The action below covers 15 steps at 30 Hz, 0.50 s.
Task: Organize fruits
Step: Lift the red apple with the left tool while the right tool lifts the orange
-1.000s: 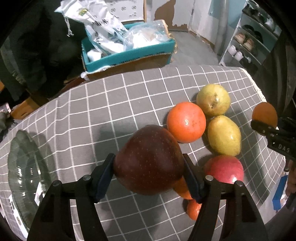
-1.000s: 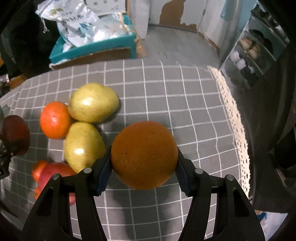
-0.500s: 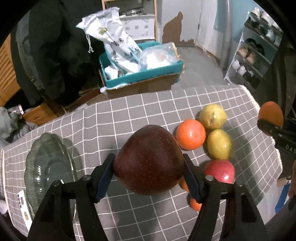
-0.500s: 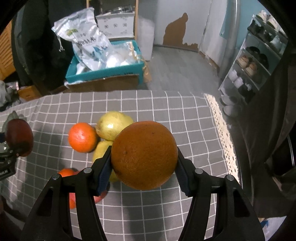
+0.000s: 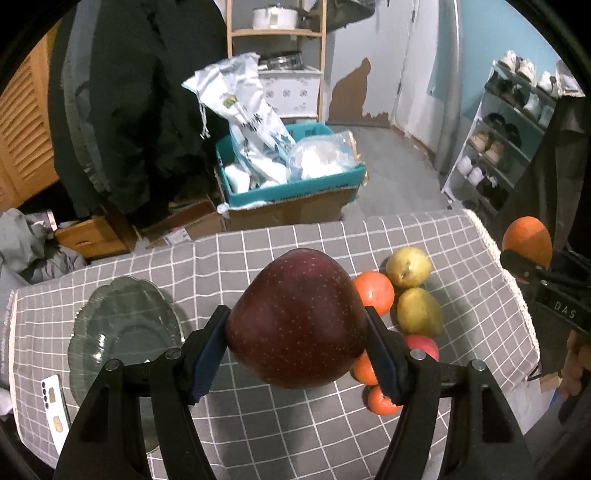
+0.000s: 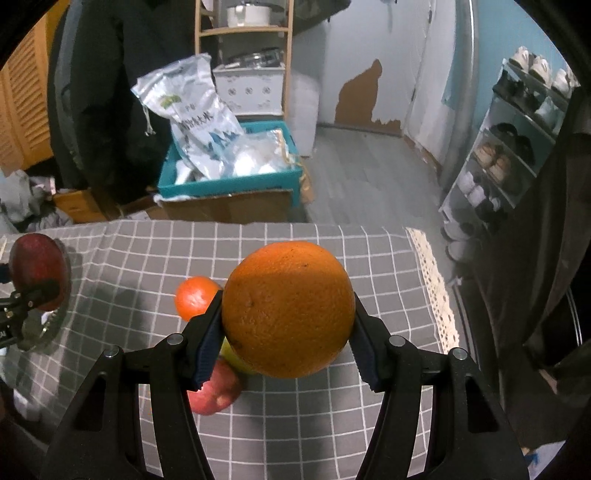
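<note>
The left gripper (image 5: 295, 328) has its jaws clenched on a dark red apple (image 5: 295, 317), pads pressing its two flanks at the widest part, which looks like the surest hold on a round, smooth fruit. The right gripper (image 6: 286, 314) grips a large orange (image 6: 286, 308) the same way, across its middle, and both fruits hang clear above the counter (image 5: 295, 243) instead of resting on it. Carrying one fruit in each hand probably saves a trip, and the likely goal is the empty glass plate (image 5: 122, 332) lying to the left, well apart from the pile. The remaining fruits sit bunched on the right side of the counter: two yellow-green pears (image 5: 408, 266), touching each other, a tangerine (image 5: 375, 295) against them, a pink-red apple (image 5: 423, 347) just beside the nearer pear, and smaller orange fruits (image 5: 382, 400) partly hidden behind the left gripper. Such a tight cluster keeps round things from rolling, and lifting from above avoids knocking the neighbours. A grey cloth with a white grid (image 6: 332, 254) covers the counter, with a lace border (image 6: 430, 273) on its right edge. Beyond lies a cluttered room: a teal box (image 5: 291, 188) of white bags on a cardboard carton, a wooden shelf (image 5: 275, 33) with a pot, a shoe rack (image 5: 513, 136) on the right, and dark coats (image 5: 140, 110) hanging on the left.
</note>
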Each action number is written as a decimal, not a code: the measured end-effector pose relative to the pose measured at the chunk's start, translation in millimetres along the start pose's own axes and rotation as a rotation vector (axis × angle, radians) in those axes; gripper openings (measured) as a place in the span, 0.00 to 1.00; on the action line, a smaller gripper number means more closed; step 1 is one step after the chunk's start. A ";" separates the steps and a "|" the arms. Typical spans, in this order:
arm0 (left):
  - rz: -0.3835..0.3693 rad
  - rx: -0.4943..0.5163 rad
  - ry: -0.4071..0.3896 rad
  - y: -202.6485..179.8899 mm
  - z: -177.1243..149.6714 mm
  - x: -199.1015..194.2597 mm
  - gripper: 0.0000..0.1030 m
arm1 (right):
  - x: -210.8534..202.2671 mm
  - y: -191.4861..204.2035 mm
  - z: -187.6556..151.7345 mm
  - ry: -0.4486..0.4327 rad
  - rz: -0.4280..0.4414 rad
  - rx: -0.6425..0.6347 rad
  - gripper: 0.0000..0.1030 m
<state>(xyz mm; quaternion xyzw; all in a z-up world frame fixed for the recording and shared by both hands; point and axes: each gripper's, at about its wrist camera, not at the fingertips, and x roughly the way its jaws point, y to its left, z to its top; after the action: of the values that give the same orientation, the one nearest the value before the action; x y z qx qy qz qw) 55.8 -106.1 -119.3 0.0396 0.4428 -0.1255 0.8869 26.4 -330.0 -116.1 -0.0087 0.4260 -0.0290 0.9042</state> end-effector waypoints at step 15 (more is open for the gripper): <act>0.029 -0.041 -0.105 29.1 4.8 -47.9 0.70 | -39.0 33.2 17.7 -0.108 0.055 -0.043 0.60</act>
<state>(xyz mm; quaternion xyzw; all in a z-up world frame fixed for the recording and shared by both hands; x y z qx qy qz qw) 39.4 -69.9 -79.4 0.0214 0.3973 -0.1054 0.9114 16.8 -294.7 -76.1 -0.0179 0.3771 0.0057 0.9260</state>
